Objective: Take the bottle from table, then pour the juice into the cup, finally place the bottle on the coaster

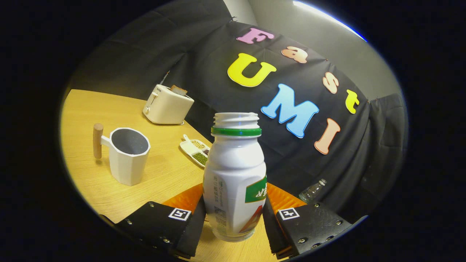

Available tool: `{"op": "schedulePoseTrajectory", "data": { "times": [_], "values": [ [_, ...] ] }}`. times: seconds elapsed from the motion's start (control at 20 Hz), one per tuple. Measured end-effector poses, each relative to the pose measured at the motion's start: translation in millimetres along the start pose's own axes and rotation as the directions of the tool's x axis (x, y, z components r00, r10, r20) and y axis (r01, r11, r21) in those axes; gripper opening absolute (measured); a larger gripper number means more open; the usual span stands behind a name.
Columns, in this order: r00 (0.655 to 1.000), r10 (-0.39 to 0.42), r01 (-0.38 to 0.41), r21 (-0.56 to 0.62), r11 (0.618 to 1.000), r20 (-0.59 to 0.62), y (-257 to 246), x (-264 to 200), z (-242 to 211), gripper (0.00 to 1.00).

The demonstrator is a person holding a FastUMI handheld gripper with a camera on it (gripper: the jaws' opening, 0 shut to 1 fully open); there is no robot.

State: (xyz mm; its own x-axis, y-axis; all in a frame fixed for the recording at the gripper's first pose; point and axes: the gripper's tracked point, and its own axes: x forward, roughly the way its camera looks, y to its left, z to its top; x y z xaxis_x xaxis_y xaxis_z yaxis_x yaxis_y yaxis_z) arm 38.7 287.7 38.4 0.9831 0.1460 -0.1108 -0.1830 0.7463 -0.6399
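The bottle (235,178) sits upright between the gripper (233,218), jaws clamped on its sides; the cup (127,154) stands left of the bottle.

The claw (235,218) was tilted, its two fingers (193,225) reaching forward. Both fingers pressed on the lower sides of the bottle (235,174), one on each flank, holding it between them with the claw closed around its body.
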Motion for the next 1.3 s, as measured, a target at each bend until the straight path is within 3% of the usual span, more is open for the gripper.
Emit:
{"op": "schedulePoseTrajectory", "data": {
  "times": [0.75,1.3],
  "values": [
    [0.999,0.04,-0.044,-0.172,0.984,-0.029,28,17,3,0.73],
    [1.0,0.005,-0.009,-0.374,0.927,-0.014,38,30,11,0.73]
  ]
}}
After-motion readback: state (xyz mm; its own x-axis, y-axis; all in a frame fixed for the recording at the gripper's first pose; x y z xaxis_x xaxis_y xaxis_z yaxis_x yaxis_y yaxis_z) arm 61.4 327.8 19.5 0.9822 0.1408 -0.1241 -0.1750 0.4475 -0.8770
